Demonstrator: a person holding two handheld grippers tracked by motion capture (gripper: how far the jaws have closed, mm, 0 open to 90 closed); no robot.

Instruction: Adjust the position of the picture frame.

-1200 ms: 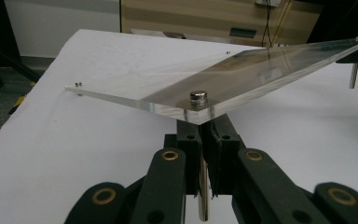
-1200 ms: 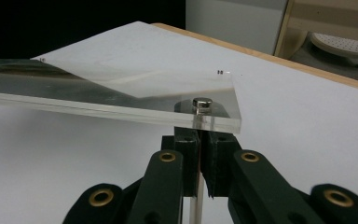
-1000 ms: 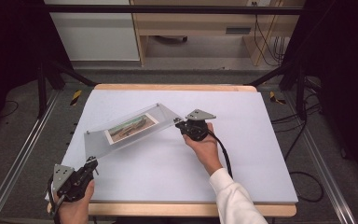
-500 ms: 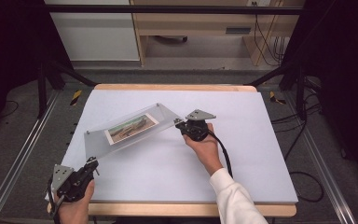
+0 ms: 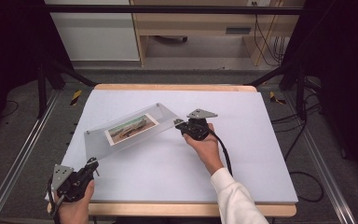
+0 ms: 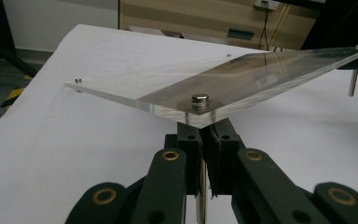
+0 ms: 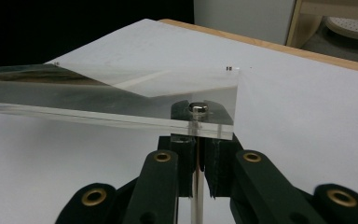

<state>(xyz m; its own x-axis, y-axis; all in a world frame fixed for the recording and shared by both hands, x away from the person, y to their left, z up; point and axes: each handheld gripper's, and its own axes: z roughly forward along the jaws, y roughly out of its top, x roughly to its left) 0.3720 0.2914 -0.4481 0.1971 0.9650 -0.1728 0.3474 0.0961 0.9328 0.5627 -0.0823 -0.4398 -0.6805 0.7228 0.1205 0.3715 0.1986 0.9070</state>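
Holding steady, with nothing shifting across the last second: left tongs (image 5: pixel 92 164) clamping the metal leg (image 6: pixel 200 105) under one corner of the clear frame (image 5: pixel 130 130), right tongs (image 5: pixel 181 125) clamping the leg (image 7: pixel 197 112) beneath the opposite corner. Frame spanning between both, raised off the white table (image 5: pixel 242 154), probably pausing before carrying.

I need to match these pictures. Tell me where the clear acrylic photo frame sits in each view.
High view: the acrylic frame lies slantwise left of centre on the white table.
Left gripper view: its near corner sits just above the left gripper, panel spreading up and right.
Right gripper view: its thick edge crosses left of centre above the right gripper.
Shared landmark: the metal corner standoffs.
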